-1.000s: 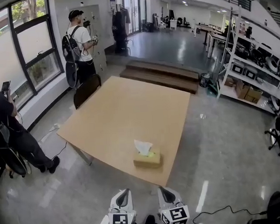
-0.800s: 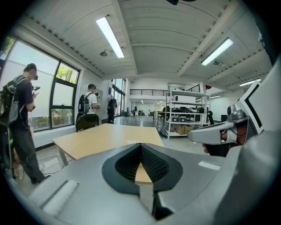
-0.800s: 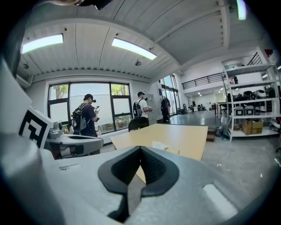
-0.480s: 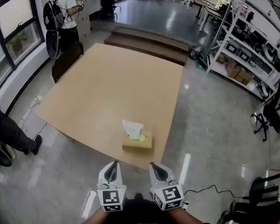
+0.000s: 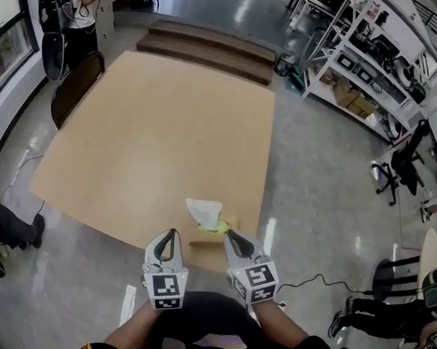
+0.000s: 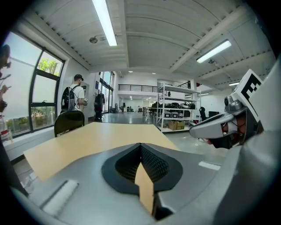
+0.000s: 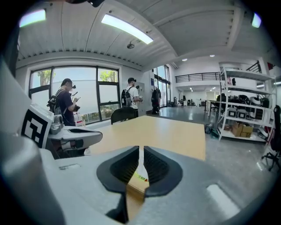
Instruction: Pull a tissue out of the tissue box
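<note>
Where a crumpled white tissue stands from its top, the tan rectangular tissue box is set at the near edge of the smooth, pale-brown worktop. Just short of it, the left hand-held gripper is clenched and empty. The ribbed black jaws of the right hand-held gripper are being opened, with nothing between them.

Looks along the left gripper, jaws closed tip to tip and holding nothing. Glimpses tan through the narrow wedge below the tips. Takes in, beyond the grey gripper body, a broad tan tabletop stretching away. Finds a dark chair at its far left edge and a person with a backpack standing behind it, beside tall windows. Catches metal shelving loaded with boxes farther right, under long ceiling lights.
</note>
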Demonstrator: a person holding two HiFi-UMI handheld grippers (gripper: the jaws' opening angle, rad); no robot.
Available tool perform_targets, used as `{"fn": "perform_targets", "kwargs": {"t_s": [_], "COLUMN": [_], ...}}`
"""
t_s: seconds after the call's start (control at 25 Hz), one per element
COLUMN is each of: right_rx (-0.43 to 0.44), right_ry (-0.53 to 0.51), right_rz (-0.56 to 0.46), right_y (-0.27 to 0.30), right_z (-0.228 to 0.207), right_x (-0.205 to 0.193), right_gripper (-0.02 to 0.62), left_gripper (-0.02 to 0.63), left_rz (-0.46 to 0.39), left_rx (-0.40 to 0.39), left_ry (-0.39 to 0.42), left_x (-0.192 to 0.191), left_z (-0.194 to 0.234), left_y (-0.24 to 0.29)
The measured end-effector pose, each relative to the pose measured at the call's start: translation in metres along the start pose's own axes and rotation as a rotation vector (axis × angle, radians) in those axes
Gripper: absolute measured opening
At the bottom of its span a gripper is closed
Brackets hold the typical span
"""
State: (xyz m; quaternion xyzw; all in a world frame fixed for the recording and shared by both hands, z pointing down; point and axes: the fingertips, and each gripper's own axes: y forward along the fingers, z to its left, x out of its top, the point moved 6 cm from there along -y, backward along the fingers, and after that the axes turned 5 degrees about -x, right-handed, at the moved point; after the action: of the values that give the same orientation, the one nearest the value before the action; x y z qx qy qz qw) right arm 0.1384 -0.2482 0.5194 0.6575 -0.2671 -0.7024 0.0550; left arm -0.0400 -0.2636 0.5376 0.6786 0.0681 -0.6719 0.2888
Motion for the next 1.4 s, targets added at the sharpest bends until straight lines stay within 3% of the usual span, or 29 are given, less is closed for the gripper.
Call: {"fn": "perform_targets", "kwargs": {"t_s": [0.4,0.72,1.0,1.16,1.32,1.4], "right_rx": [-0.041,-0.025,0.044,0.052,0.071,0.088], "right_ry": [-0.021,-0.055,-0.079,-0.086,-0.089,-0.076], "right_rz": [0.181,0.333,0.441,0.455,0.469,0.466], "right_y": [0.076,0.112,0.136,0.140,0.139,0.137], "right_z": [-0.015,-0.032,-0.028,-0.031,-0.030,-0.026], "right_x": [-0.041,-0.064,-0.082,-0.086,-0.086,-0.083], "right_gripper": [0.135,0.164,0.166,0.141,0.023,0.003], "left_gripper": [0.018,0.018,0.018,0.018,0.018,0.018], "left_rz": [0.030,0.021,0.009,0.008,0.011,0.016], "left_rx": [-0.078,-0.114,-0.118,-0.109,-0.097,-0.091], "left_ry": [0.038,0.037,0.032,0.023,0.018,0.014], "left_x": [-0.022,-0.023,-0.019,-0.021,-0.018,-0.017], "left_z": [0.040,0.046,0.051,0.052,0.049,0.051], "left_y": [0.055,0.084,0.096,0.102,0.106,0.104]}}
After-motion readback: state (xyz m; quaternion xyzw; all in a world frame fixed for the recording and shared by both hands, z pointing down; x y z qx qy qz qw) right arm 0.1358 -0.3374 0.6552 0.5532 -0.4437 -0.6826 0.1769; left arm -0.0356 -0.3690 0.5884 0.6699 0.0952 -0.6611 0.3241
